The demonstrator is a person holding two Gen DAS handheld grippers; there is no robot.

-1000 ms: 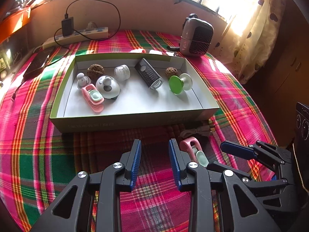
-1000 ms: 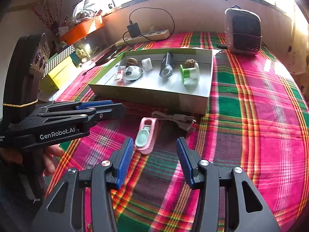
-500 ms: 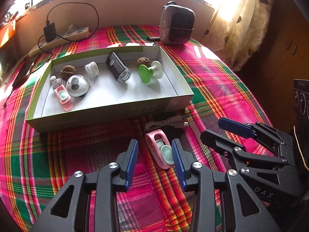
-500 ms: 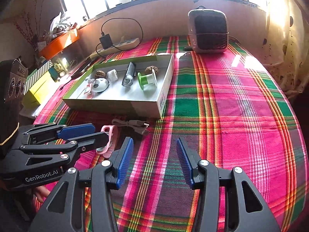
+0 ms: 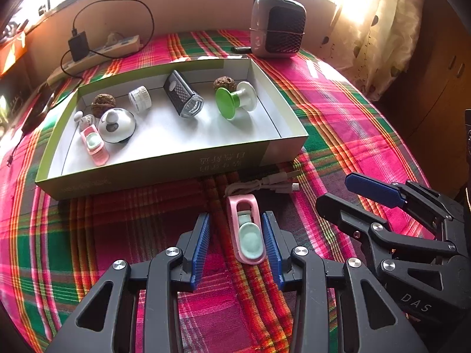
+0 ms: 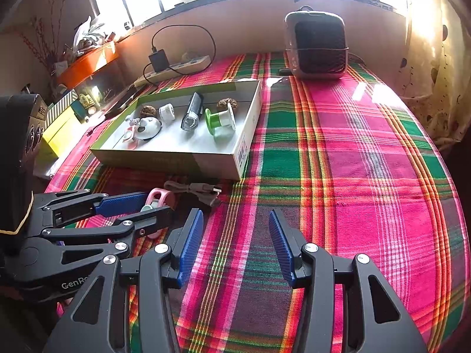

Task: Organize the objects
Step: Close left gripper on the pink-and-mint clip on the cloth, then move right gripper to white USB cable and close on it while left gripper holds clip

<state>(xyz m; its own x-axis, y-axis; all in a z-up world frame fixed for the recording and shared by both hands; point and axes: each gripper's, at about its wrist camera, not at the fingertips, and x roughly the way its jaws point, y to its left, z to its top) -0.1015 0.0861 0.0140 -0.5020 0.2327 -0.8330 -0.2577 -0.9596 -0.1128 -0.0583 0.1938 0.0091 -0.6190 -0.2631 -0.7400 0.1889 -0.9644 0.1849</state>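
A pink clip with a mint pad (image 5: 245, 229) lies on the plaid cloth in front of the box. My left gripper (image 5: 237, 241) is open with its fingers on either side of the clip, which sits close to the right finger. The clip also shows in the right wrist view (image 6: 157, 198), partly hidden by the left gripper (image 6: 141, 207). A grey USB cable (image 5: 265, 184) lies just beyond the clip. The open box (image 5: 164, 170) holds a second pink clip (image 5: 94, 144), a dome bell, a jar, a black light, a green spool and two walnuts. My right gripper (image 6: 235, 244) is open and empty over bare cloth.
A small heater (image 5: 278, 28) stands at the back of the table. A power strip with a charger (image 5: 97, 50) lies at the back left. A curtain hangs at the right. Boxes and an orange tray (image 6: 85, 67) stand off the table's left side.
My left gripper has moved right and forward until its fingers straddle the pink clip. My right gripper has swung right, away from the clip, over bare cloth.
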